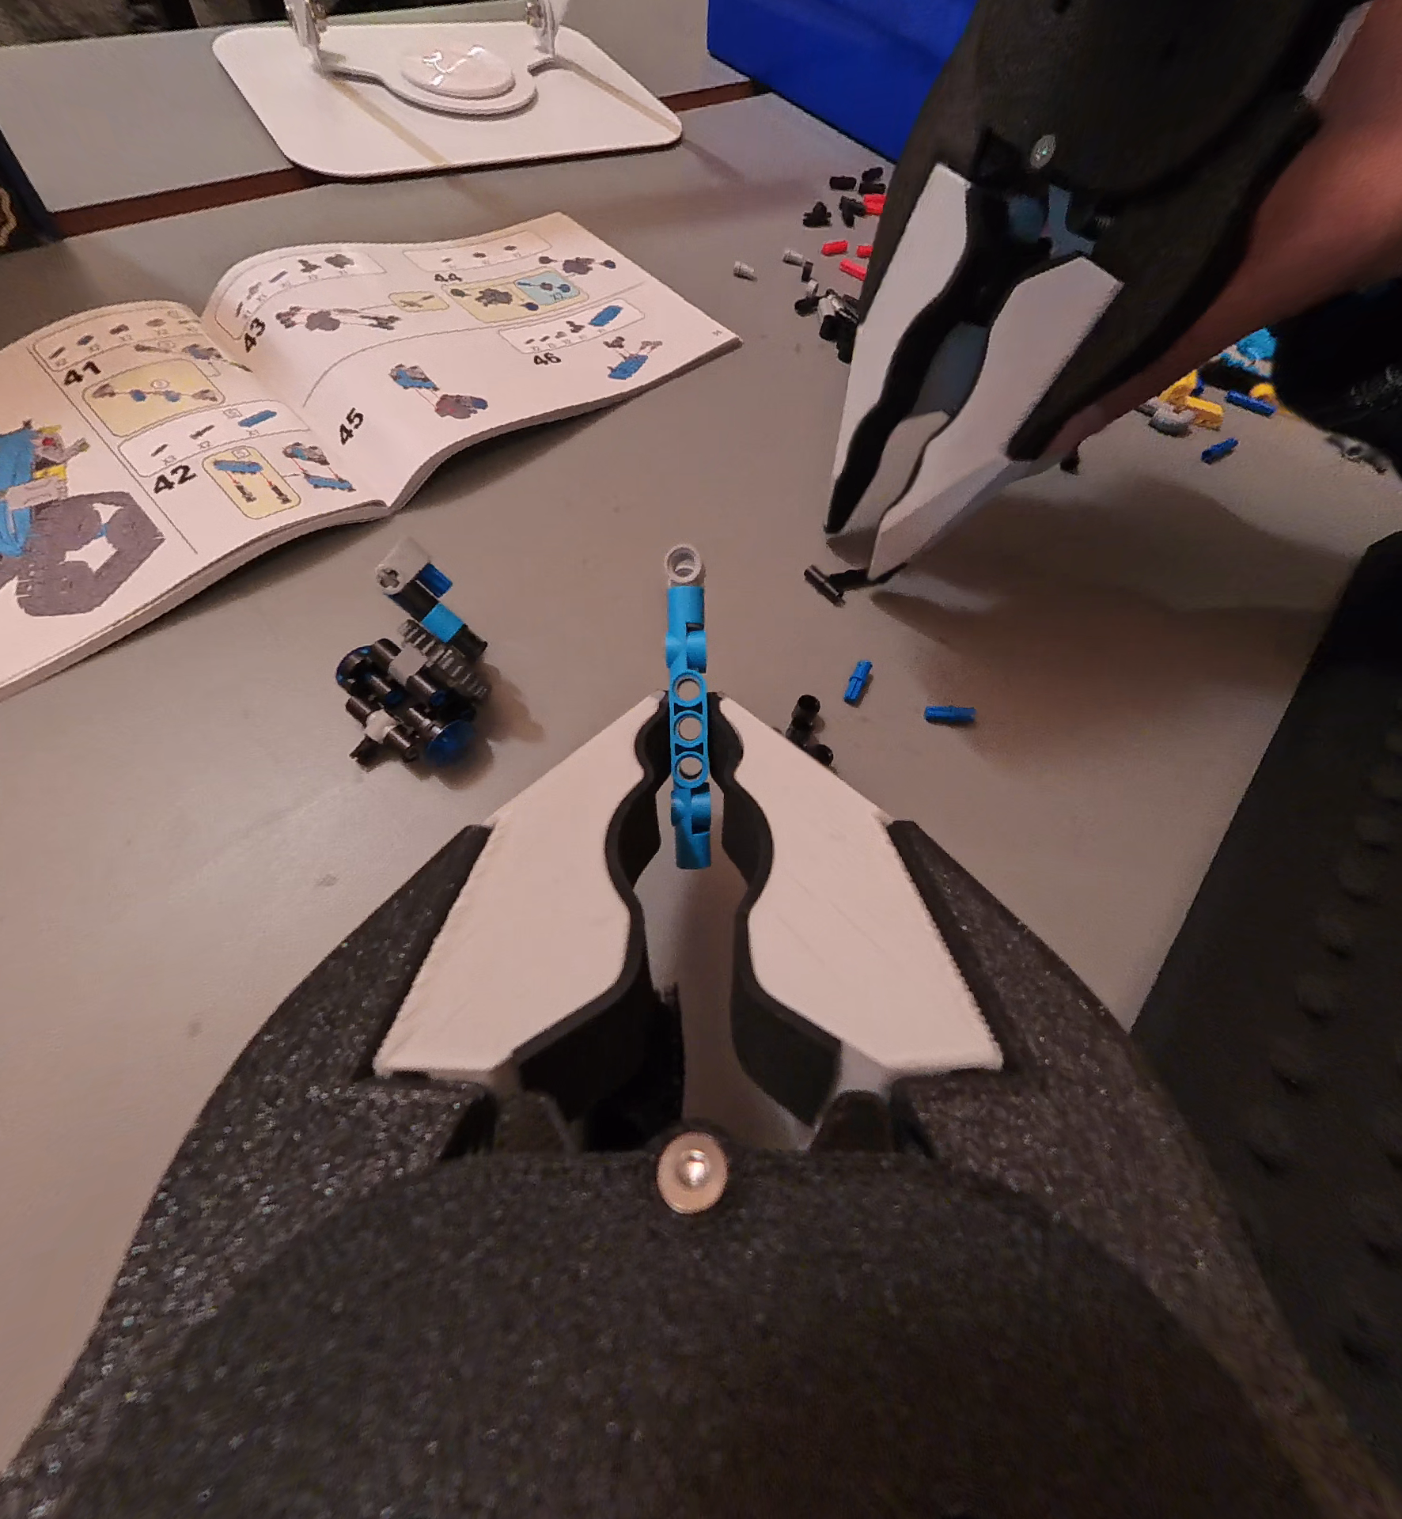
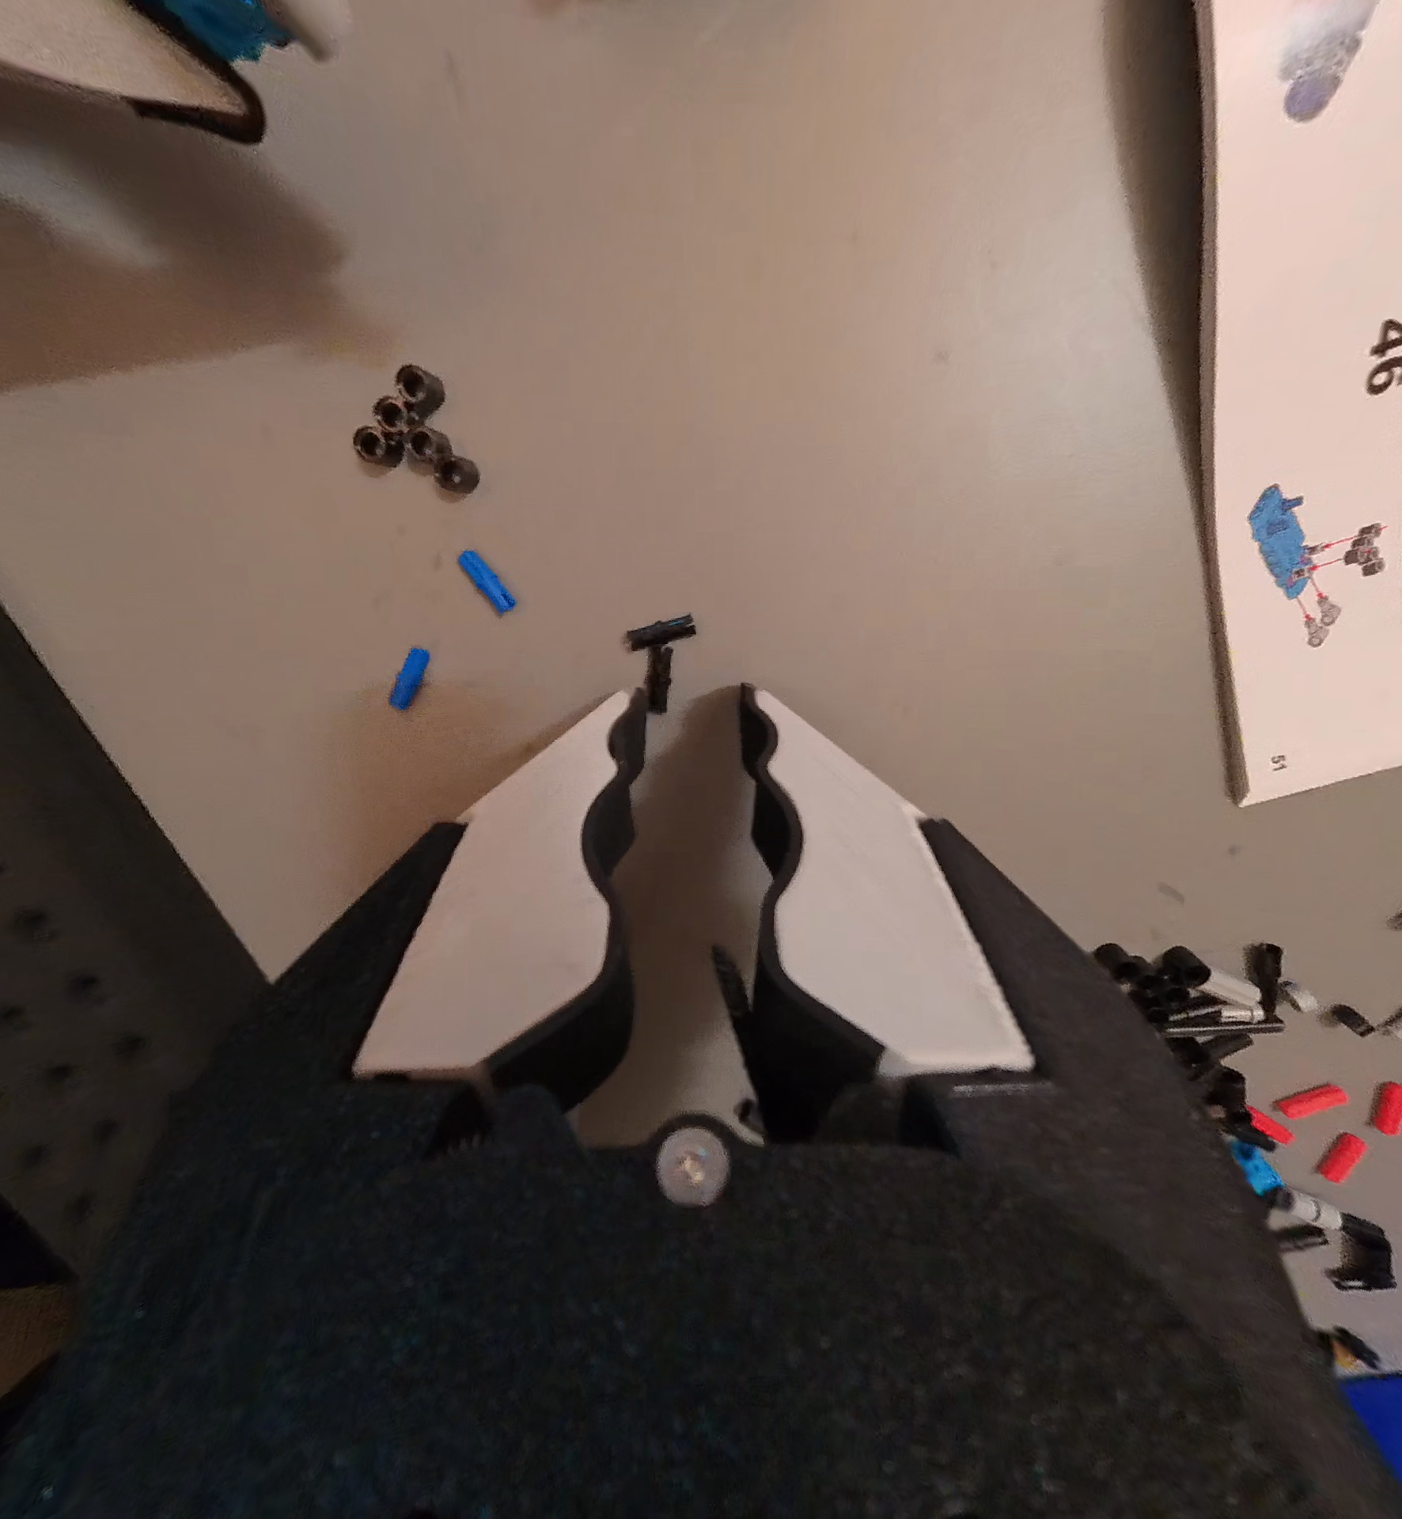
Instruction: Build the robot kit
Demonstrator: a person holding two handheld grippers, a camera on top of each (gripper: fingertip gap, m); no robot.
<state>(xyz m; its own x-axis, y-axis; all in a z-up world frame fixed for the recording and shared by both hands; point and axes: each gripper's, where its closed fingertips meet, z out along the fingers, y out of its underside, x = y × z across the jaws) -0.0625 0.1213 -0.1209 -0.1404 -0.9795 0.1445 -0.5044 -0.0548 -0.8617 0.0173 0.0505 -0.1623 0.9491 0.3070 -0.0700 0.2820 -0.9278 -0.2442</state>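
The left claw (image 1: 688,699) is clamped on a slim blue perforated plastic beam with a grey end connector (image 1: 688,723), while the right claw (image 2: 694,690), parted and empty, hangs over a small black T-shaped plastic pin piece (image 2: 659,649) on the grey table (image 2: 846,411), its left fingertip (image 2: 628,708) just beside the piece.

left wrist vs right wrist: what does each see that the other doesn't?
Left wrist only: left gripper shut on a blue beam; a small black-and-blue assembly beside the open booklet's left page.

Right wrist only: a cluster of black bushes; loose red pins close up.

Both: right gripper open over a black pin, two blue pins, booklet, grey table.
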